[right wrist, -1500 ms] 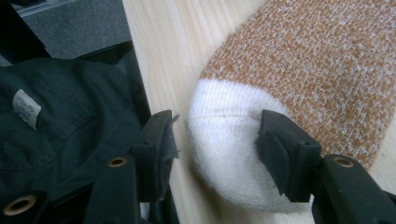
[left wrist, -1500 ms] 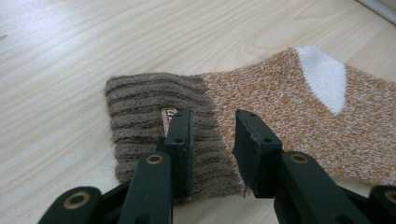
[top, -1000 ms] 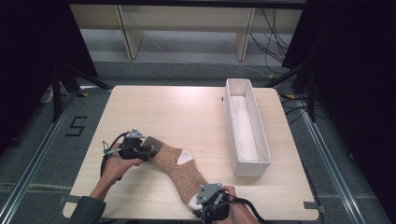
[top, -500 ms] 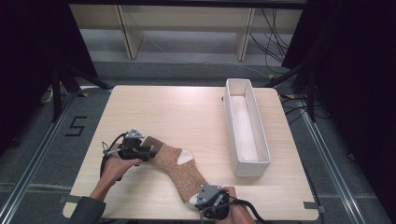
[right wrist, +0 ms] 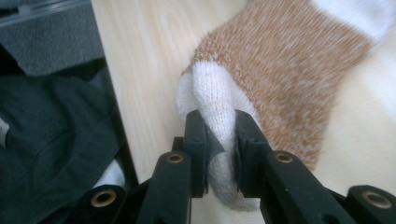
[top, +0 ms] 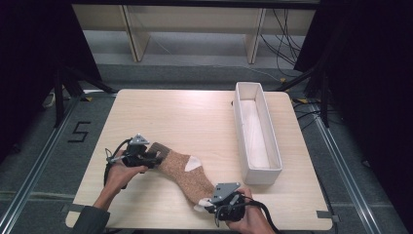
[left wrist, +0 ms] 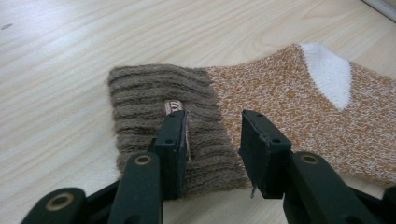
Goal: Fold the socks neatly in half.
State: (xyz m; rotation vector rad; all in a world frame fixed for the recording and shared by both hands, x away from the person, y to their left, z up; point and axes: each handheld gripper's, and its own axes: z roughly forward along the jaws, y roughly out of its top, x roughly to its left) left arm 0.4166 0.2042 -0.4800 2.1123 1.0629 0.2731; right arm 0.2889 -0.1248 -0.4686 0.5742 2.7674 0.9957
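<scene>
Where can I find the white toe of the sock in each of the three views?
High view: white toe at bottom centre, at the right claw.
Left gripper view: the toe is not in it.
Right gripper view: low centre, pinched in the claw.
Shared landmark: the sock's white heel patch.

Sock (right wrist: 280,70) toe half-hidden between jaws
</scene>
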